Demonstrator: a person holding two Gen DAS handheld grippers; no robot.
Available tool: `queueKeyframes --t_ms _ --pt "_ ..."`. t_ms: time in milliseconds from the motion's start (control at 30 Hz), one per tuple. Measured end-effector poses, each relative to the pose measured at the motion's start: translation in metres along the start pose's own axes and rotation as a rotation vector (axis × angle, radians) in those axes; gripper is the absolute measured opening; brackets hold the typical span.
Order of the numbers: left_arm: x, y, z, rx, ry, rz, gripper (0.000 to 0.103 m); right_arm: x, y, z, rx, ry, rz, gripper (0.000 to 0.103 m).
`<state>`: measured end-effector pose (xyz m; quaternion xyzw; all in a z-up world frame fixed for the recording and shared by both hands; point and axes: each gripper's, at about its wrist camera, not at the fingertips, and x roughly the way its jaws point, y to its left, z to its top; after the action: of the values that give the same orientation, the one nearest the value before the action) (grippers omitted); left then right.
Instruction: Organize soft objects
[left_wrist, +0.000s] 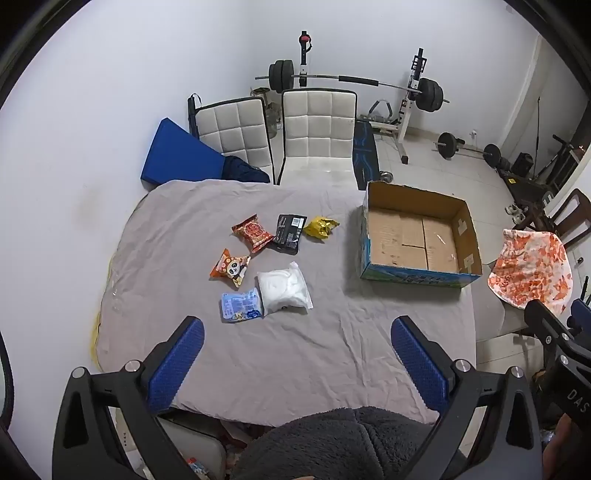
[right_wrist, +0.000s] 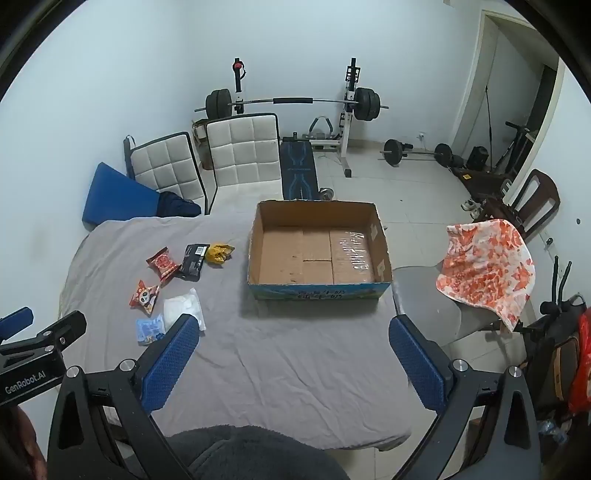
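While nothing is yet held, the left gripper (left_wrist: 297, 363) hangs wide apart over the grey sheet (left_wrist: 332, 350), and six soft packets lie in a loose cluster at about eleven o'clock from it. Going left to right: a panda snack bag (left_wrist: 231, 267), a pale blue pouch (left_wrist: 242, 305) touching a white padded pack (left_wrist: 284, 288), a red packet (left_wrist: 254, 232) just beside a black sachet (left_wrist: 290, 233), then a crumpled yellow wrapper (left_wrist: 320, 226). All look light, limp and slick-filmed, so I judge they will slide or buckle under a pinch; a crimped end seam or a corner seems the safest hold, and the white pack may squash if taken across its middle. At about one o'clock stands the open cardboard box (left_wrist: 419, 275), with nothing in it that I can see. The right gripper (right_wrist: 293, 347) also stands wide apart, pointing at the box at twelve o'clock. From the right wrist view its own left finger (right_wrist: 170, 365) covers part of the blue pouch and white pack, and the printing on every packet is too small to read
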<state>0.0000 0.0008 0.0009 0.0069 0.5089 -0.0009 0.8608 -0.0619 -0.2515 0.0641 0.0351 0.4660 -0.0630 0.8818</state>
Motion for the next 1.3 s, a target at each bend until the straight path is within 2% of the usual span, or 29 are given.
queueKeyframes --t_ms 233,333,433,500,1300 --pt "-0.001 -0.012 0.001 0.017 -0.015 0.035 0.103 0.001 -0.001 -0.001 0.004 0.007 0.003 0.103" --pt "-0.004 -0.006 0.004 0.003 -0.005 0.005 0.103 0.002 -0.007 0.003 0.009 0.006 -0.004 0.103" --pt "-0.004 -0.006 0.005 0.005 -0.005 0.003 0.103 0.001 -0.016 0.005 0.014 0.005 -0.007 0.103" --pt "-0.004 -0.006 0.006 0.006 -0.005 0.001 0.103 0.002 -0.005 0.002 0.016 -0.001 -0.017 0.103" --pt "-0.004 -0.014 -0.002 0.017 -0.027 -0.009 0.103 -0.003 -0.009 -0.002 0.024 -0.017 -0.023 0.103"
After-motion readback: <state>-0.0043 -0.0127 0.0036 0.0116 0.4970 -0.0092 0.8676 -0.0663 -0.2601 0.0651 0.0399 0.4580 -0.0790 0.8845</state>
